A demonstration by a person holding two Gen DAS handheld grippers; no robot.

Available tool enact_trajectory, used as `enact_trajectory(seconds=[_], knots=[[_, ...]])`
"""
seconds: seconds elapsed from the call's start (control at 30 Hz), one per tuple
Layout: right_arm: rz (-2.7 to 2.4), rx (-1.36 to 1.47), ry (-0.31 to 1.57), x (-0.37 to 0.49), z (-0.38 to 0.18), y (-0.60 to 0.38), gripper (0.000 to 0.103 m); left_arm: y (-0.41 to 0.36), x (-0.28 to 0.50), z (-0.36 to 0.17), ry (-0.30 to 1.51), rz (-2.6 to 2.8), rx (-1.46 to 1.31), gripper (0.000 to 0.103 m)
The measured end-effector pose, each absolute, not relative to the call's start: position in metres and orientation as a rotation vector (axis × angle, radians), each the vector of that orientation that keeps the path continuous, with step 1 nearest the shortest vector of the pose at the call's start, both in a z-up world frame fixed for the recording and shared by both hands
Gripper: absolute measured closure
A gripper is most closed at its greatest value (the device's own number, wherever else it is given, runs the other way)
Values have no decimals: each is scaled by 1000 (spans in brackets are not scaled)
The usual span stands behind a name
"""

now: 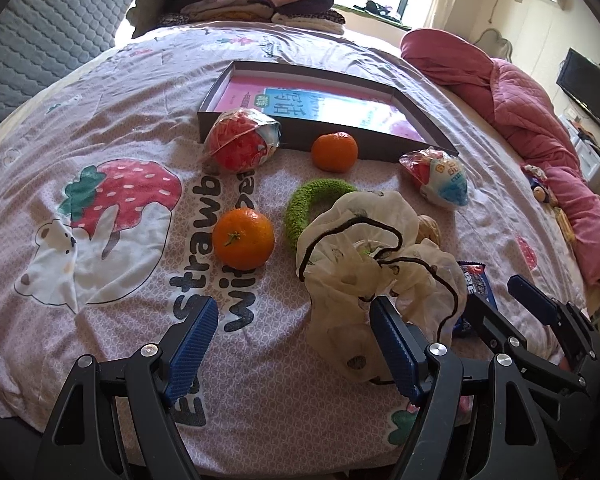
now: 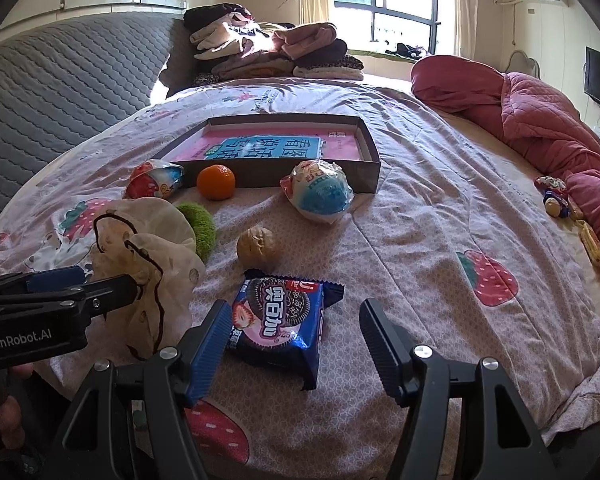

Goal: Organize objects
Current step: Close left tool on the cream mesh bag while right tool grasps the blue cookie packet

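On the strawberry-print bedsheet [image 1: 100, 128], the shallow dark cardboard tray [image 2: 370, 148] serves as landmark: in front of it lie two oranges, two wrapped toy eggs and a green fuzzy ring [image 1: 300, 208]. The left gripper [image 1: 296, 344], fingers apart, has a cream black-trimmed scrunchie [image 1: 364, 240] draped against its right finger. Only the right wrist view shows whole the walnut [image 2: 256, 245] and the blue cookie packet [image 2: 280, 320], which lies nearer than the tray between the spread fingers of the right gripper [image 2: 292, 344].

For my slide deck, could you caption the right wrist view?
Open right gripper straddling a cookie packet on the bedspread, shallow box beyond.
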State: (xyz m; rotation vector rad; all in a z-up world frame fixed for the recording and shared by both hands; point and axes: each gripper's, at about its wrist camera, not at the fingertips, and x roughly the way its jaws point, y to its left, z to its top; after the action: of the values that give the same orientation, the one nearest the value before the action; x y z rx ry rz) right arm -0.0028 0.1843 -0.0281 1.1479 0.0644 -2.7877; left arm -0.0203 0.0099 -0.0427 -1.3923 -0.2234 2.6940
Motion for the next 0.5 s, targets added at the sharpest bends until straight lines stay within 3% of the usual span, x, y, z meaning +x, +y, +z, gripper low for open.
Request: enact_trajectory(seconds=[0.5], knots=[[-2758, 1224, 76, -16, -44, 174, 35, 11, -30, -59, -179, 2726, -1433, 24]])
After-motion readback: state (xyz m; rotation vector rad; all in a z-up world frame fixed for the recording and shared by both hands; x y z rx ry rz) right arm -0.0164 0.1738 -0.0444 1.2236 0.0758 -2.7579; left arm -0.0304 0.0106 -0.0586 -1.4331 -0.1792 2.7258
